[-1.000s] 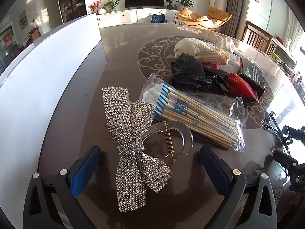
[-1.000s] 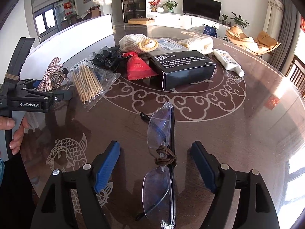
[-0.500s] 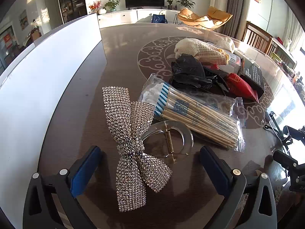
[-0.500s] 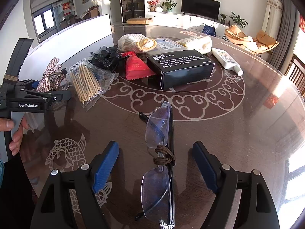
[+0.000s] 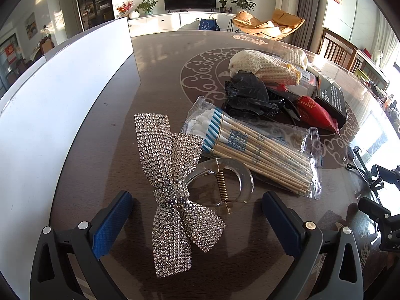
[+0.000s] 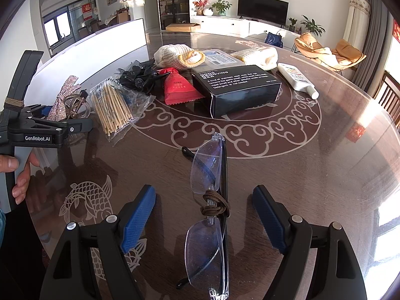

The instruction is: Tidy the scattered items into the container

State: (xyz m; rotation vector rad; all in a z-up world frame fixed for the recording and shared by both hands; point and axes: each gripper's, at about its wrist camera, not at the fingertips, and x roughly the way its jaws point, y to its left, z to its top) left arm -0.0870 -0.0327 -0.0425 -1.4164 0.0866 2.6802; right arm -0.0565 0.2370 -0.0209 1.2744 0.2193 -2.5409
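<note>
Round brown table, glasses, black box, swab pack

A rhinestone bow hair clip with a clear curved clasp lies flat on the table, touching a clear bag of cotton swabs. Beyond the bag sit a black hair accessory, a red sachet, a black box, knitted cream gloves and a white tube. Folded rimless glasses, bound with brown cord, lie apart from them.

Beyond the table: a dark television (off), potted plants, orange chair.
</note>
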